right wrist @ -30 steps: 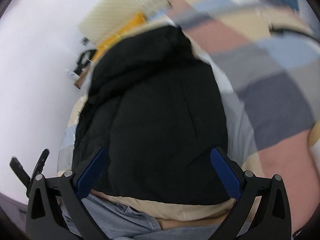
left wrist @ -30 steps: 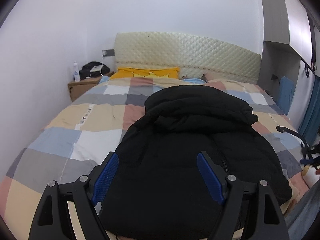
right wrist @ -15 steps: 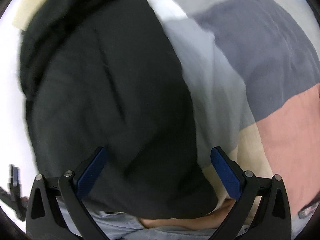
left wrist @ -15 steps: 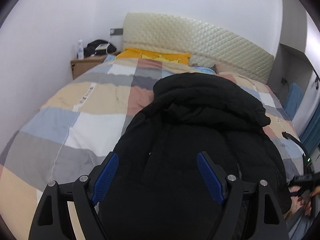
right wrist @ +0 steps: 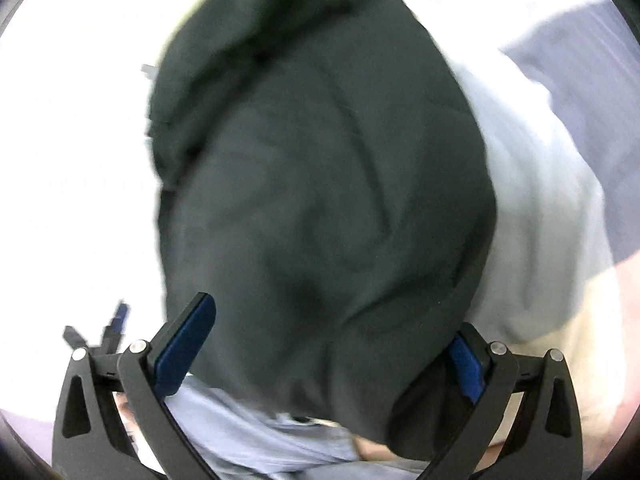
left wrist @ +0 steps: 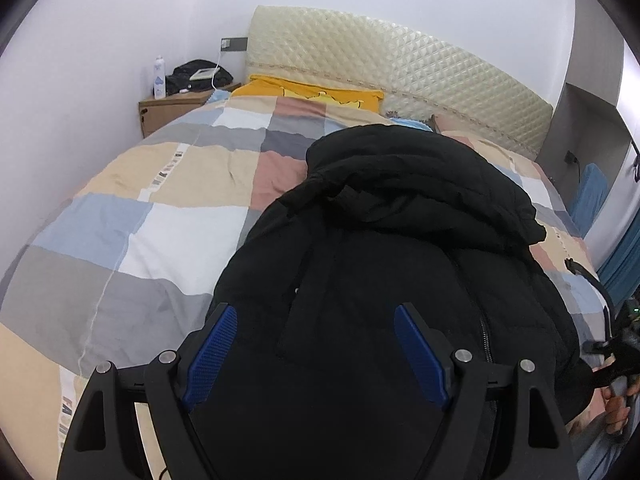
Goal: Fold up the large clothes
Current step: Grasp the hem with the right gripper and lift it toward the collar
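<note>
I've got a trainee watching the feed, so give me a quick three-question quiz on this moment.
1. True or false: the left gripper is clamped on the jacket.
2. What colour is the pillow at the headboard?
3. The bottle stands on: A) the bed, B) the nightstand, C) the floor.

Key: 1 false, it is open over the jacket; 2 yellow; 3 B.

A matt black padded cloth jacket (left wrist: 384,264) lies on a soft checked cotton quilt (left wrist: 160,216). The headboard (left wrist: 384,76) is glossy cream quilted leatherette; the nightstand (left wrist: 168,112) is plain wood.
</note>
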Motion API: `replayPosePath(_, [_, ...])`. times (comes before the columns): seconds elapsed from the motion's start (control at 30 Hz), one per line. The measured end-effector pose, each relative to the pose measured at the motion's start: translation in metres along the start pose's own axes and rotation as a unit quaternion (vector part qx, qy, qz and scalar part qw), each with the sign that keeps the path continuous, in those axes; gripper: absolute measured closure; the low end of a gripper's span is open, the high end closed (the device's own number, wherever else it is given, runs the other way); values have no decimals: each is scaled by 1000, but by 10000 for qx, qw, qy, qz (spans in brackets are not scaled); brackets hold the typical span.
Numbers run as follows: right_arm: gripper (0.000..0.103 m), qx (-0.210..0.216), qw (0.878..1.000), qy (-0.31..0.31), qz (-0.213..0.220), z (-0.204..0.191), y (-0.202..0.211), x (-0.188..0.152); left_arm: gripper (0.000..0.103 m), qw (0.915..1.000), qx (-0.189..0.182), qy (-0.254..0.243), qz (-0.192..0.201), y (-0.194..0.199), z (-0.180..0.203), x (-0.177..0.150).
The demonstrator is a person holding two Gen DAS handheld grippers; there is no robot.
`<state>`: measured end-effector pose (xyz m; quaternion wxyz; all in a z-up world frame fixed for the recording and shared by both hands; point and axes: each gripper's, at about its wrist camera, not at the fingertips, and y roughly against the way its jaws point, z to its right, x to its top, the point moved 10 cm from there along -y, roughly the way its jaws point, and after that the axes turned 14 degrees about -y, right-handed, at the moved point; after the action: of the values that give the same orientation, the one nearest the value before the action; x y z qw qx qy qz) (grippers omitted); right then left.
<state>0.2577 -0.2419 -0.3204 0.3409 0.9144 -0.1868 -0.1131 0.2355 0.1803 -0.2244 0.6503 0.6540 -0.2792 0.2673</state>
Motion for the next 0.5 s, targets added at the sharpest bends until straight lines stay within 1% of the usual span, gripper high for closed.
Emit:
replayPosePath(0.1, [2,596,9978,268,58,-28,17,-5,22,9999,-65,117,-20,-1,-2,0])
replayPosePath(0.17, [3,979,9942,454,-39,-42,25,-14,22,9998,-127,172,-16,0,-3,-1])
replayPosePath(0.27, [7,1403,9879,647,-153,-56,34,-24,22,9996,-183,235,33,2,-4,-2])
replayPosePath(0.33, [9,1434,9871,696,-123,-59,34,-26,22,9993,-236,272,98,6,-4,-1])
replayPosePath(0.4, [16,1302,9893,659,-95,-50,32,-24,22,9991,-284,300,94,7,-4,0])
replayPosePath(0.43, [18,1177,9911,615,-87,-45,30,-24,22,9989,-335,321,57,6,-4,0])
replayPosePath(0.5, [19,684,9966,452,-108,-29,17,-22,22,9979,-510,403,-32,6,-6,2])
